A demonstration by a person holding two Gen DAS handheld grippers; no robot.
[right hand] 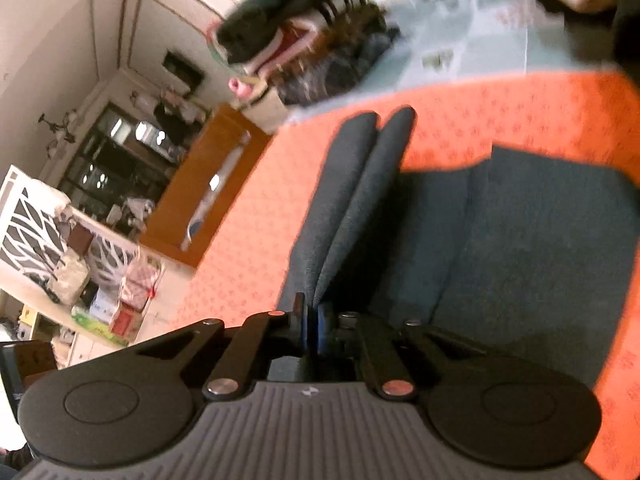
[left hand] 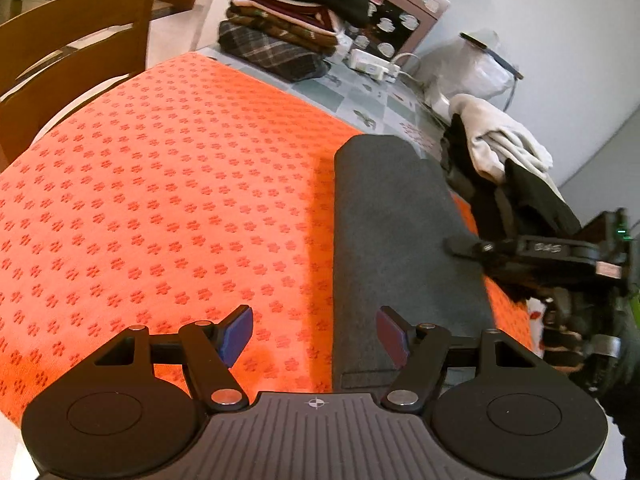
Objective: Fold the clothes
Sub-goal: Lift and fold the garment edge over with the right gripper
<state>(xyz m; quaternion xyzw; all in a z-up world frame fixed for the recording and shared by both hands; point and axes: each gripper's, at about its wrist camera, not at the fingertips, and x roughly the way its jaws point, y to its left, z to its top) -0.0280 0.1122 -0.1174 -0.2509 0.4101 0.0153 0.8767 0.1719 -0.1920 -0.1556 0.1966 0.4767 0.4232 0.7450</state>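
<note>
A dark grey garment (left hand: 400, 240) lies folded into a long strip on the orange patterned cloth (left hand: 160, 200). My left gripper (left hand: 316, 334) is open and empty above the strip's near left edge. My right gripper (right hand: 313, 330) is shut on a lifted fold of the grey garment (right hand: 520, 248), two layers rising from its fingers. The right gripper also shows in the left wrist view (left hand: 480, 250) at the strip's right edge.
A stack of folded clothes (left hand: 288, 20) stands at the table's far end beside a white charger (left hand: 372, 65). A pile of cream and black clothes (left hand: 504, 160) lies at the right. A wooden chair (left hand: 76, 40) stands at the left.
</note>
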